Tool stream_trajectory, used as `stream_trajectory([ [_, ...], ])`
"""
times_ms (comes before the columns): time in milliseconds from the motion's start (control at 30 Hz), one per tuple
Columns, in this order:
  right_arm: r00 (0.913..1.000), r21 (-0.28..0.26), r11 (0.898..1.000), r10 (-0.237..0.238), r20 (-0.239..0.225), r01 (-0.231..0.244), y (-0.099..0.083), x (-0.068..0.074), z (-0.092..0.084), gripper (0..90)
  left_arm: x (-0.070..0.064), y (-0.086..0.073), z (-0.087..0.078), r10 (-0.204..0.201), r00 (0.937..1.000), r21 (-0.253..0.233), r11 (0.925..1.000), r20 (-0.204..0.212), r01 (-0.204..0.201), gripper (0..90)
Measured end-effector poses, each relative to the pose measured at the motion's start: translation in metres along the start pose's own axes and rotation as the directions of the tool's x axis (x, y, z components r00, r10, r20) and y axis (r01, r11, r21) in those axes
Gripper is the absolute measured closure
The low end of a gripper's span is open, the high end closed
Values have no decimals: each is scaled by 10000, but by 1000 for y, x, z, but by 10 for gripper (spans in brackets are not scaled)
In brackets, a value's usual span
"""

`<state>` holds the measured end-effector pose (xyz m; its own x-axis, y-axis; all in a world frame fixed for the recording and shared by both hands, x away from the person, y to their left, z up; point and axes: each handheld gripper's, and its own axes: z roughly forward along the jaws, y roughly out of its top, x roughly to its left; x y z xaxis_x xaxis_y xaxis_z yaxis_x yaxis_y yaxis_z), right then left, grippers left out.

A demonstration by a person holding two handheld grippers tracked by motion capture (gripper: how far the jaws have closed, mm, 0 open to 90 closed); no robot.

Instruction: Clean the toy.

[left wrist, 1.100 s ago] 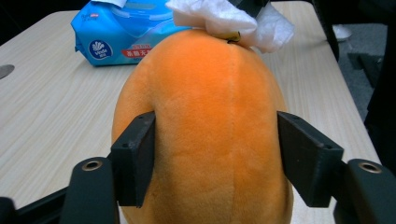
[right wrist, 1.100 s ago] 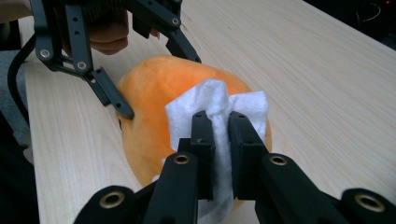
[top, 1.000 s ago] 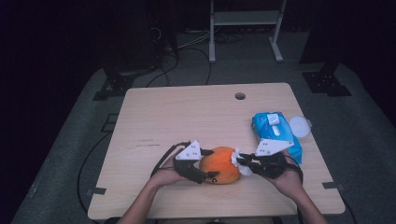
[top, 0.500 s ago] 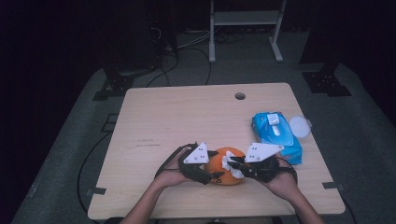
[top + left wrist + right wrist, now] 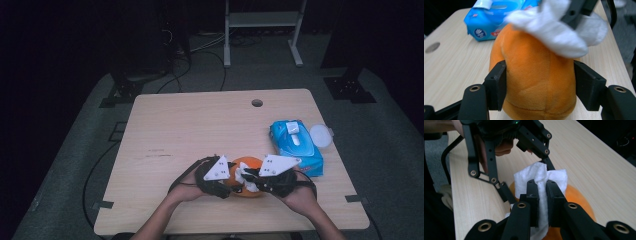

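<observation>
Since the earlier high-view frames: both hands have drawn together over the orange toy, and the left gripper's jaws have just been closing with the toy between them.

Table [image 5: 190, 125]: pale wood; upper and left portions of the high view lie bare, the widest room for moving. Its near edge runs just below the hands at lower centre; the right edge lies beyond the pack.

Wet-wipe pack [image 5: 296, 146]: blue, right of centre, near the right gripper; its round white lid [image 5: 320, 135] is flipped open.

Orange plush toy [image 5: 246, 176]: lower centre of the high view, between the two grippers, resting on the table.

Left gripper [image 5: 537, 85]: jaws pressed against both flanks of the toy, steadying it.

Right gripper [image 5: 542, 195]: clenched on a white wipe [image 5: 541, 176], which lies on the toy's top.

Progress, as judged: wipe drawn, toy secured, wiping under way on the upper surface; flanks and underside likely remain, then disposal of the wipe. The pack crowds the right hand's outward sweep.
</observation>
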<state>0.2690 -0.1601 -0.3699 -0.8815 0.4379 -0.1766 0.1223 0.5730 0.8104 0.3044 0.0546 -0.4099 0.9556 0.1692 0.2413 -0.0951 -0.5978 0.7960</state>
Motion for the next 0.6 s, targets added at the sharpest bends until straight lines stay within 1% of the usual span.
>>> stream_trajectory([
  [33, 9999, 40, 9999, -103, 27, 103, 1, -1, -2, 813, 0, 0, 0, -9, 10000, -57, 10000, 31, 10, 345],
  [100, 9998, 43, 10000, 34, 220, -35, -3, -6, -7, 813, 2, -4, -1, -169, 9998, -123, 9998, 141, 171, 340],
  [133, 9991, 106, 9999, 66, 416, -70, -5, -11, -11, 814, 3, -6, -1, -277, 9994, -132, 9995, 208, 279, 335],
  [167, 9981, 179, 9996, 216, 584, -227, -8, -16, -13, 814, 5, -9, -1, -427, 9986, -178, 9989, 323, 433, 323],
  [200, 9974, 331, 9987, 359, 629, -381, -11, -21, -15, 814, 8, -11, -1, -668, 9970, -224, 9975, 399, 677, 293],
  [233, 9968, 444, 9981, 403, 691, -434, -15, -24, -16, 814, 11, -13, 0, -1070, 9935, -263, 9938, 393, 1080, 249],
  [267, 9959, 496, 9972, 526, 735, -563, -18, -27, -16, 815, 15, -16, 1, -1612, 9861, -317, 9862, 409, 1625, 201],
  [300, 9954, 561, 9963, 612, 735, -654, -20, -30, -16, 815, 20, -18, 2, -2274, 9727, -211, 9733, 451, 2286, 164],
  [333, 9949, 677, 9951, 667, 750, -718, -23, -31, -14, 815, 23, -20, 3, -2658, 9628, -86, 9638, 481, 2665, 126],
  [367, 9947, 723, 9946, 690, 757, -745, -25, -32, -12, 815, 26, -21, 4, -3060, 9500, -9, 9518, 617, 3067, 129],
  [400, 9945, 708, 9943, 750, 725, -801, -26, -32, -11, 815, 27, -23, 3, -3141, 9465, -60, 9489, 744, 3154, 157],
  [433, 9950, 691, 9947, 711, 705, -760, -26, -32, -11, 816, 25, -22, 2, -2883, 9552, -130, 9570, 663, 2897, 232],
  [467, 9948, 713, 9947, 694, 744, -747, -24, -31, -11, 816, 23, -21, 1, -2599, 9640, -209, 9650, 569, 2614, 274],
  [500, 9950, 698, 9950, 661, 755, -714, -23, -30, -11, 815, 20, -17, 0, -2168, 9754, -208, 9758, 409, 2178, 302],
  [533, 9956, 597, 9960, 615, 703, -658, -20, -27, -13, 816, 17, -14, 0, -1905, 9812, -197, 9814, 325, 1912, 322],
  [567, 9965, 511, 9969, 570, 607, -601, -18, -26, -13, 816, 12, -8, 0, -1369, 9905, -48, 9906, 159, 1370, 330],
  [600, 9977, 459, 9979, 443, 514, -467, -14, -21, -13, 815, 9, -4, 1, -1013, 9948, 49, 9949, 82, 1012, 335],
])
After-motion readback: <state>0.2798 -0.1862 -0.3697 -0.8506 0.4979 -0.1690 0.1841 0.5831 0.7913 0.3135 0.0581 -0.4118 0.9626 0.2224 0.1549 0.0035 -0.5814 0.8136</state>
